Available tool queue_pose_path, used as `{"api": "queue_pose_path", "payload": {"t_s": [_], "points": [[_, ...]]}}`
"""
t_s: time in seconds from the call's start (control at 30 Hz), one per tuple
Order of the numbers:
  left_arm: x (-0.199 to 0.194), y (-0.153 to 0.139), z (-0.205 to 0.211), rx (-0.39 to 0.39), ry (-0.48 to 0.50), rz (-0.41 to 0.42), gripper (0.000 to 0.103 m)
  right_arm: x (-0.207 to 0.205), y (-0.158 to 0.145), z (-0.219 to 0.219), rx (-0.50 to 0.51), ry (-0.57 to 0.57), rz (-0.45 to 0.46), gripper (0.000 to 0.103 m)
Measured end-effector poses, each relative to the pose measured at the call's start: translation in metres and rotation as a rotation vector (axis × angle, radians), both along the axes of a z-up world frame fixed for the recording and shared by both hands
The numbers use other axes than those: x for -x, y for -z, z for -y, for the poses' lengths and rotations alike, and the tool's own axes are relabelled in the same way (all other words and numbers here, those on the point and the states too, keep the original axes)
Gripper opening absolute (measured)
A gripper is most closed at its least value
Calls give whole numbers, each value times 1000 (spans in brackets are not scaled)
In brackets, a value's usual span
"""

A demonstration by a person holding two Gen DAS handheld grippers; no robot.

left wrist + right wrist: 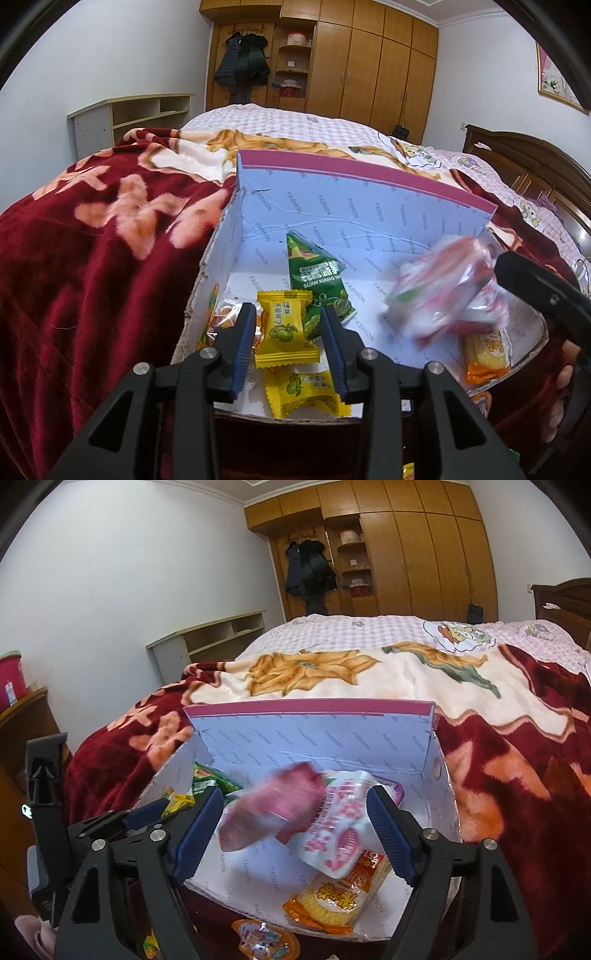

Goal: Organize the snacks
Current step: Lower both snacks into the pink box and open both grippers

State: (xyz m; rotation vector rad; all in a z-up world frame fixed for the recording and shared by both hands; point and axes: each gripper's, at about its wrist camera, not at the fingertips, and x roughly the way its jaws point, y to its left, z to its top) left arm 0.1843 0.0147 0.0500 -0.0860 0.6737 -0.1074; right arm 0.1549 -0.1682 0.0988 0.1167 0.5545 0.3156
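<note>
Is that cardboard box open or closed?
Open. The cardboard box has its lid flap standing up at the back, and snack packets such as the green packet lie in plain view on its floor.

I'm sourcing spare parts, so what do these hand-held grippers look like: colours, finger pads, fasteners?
Both the left hand-held gripper and the right hand-held gripper have matte black angular linkage arms with triangular cut-outs, joined by round silver pins. Each finger carries a dark blue ribbed pad. No cables or markings show.
</note>
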Motion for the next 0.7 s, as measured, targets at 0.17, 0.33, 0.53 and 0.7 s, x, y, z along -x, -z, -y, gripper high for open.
{"api": "queue_pose_path", "payload": {"t_s": [0.17,0.33,0.53,0.7], "points": [[0,0,0,-1,0,0,38,8,-5,-1,-21,-24,14,82],[0,0,0,2,2,1,38,21,-13,0,-42,-42,36,82],[3,-5,-4,21,5,14,38,33,-16,3,-67,-44,37,82],[14,-14,-7,32,10,32,38,43,-14,5,-69,-34,27,82]]}}
